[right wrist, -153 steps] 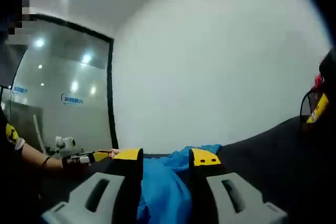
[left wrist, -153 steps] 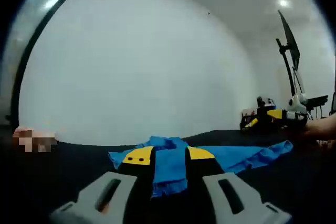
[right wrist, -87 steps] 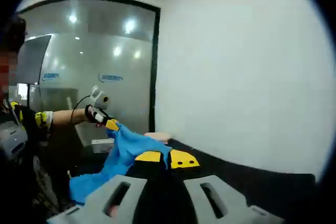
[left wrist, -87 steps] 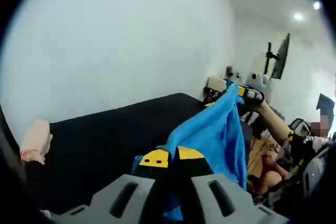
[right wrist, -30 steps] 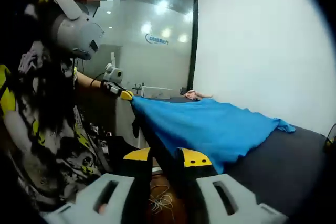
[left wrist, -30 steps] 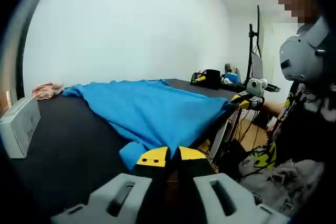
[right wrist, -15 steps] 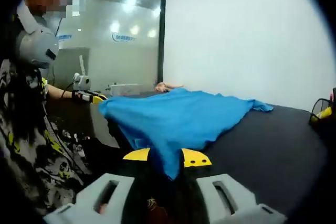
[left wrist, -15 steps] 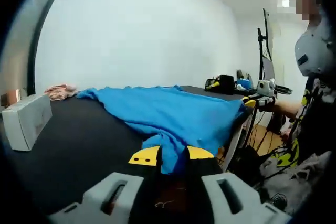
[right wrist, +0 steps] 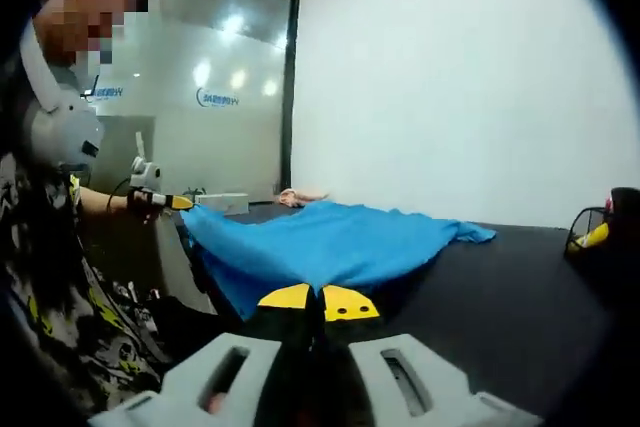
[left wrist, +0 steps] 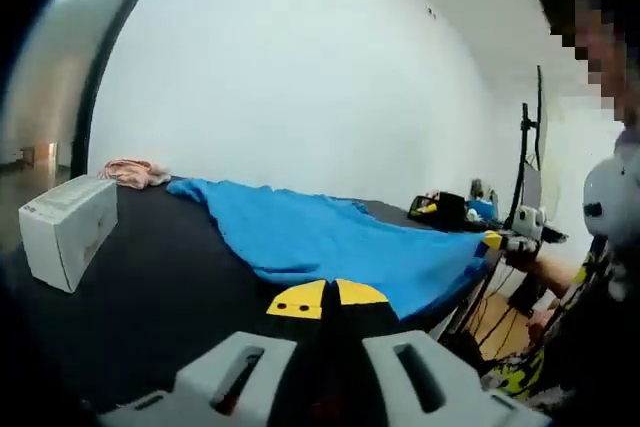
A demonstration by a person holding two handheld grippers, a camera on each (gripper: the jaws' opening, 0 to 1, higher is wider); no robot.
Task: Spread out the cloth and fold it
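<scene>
**Cloth spread on table, both near corners pinched**

Left gripper view: The left gripper (left wrist: 327, 297) sits at lower centre, its yellow-tipped jaws together; whether cloth is caught between them cannot be told here. The blue cloth (left wrist: 320, 242) lies ahead on the black table (left wrist: 150, 287), its long axis running from upper left toward the right edge. The right gripper (left wrist: 497, 241), at centre right, pinches the cloth's right corner. A white box (left wrist: 65, 229) stands at left, well apart from the cloth; a pink rag (left wrist: 135, 171) lies beyond it.

Right gripper view: The jaws at lower centre are together. The left gripper (right wrist: 172, 203), at centre left, is clamped on the cloth's near corner. A black holder (right wrist: 600, 237) stands at far right, clear of any fold path.
</scene>
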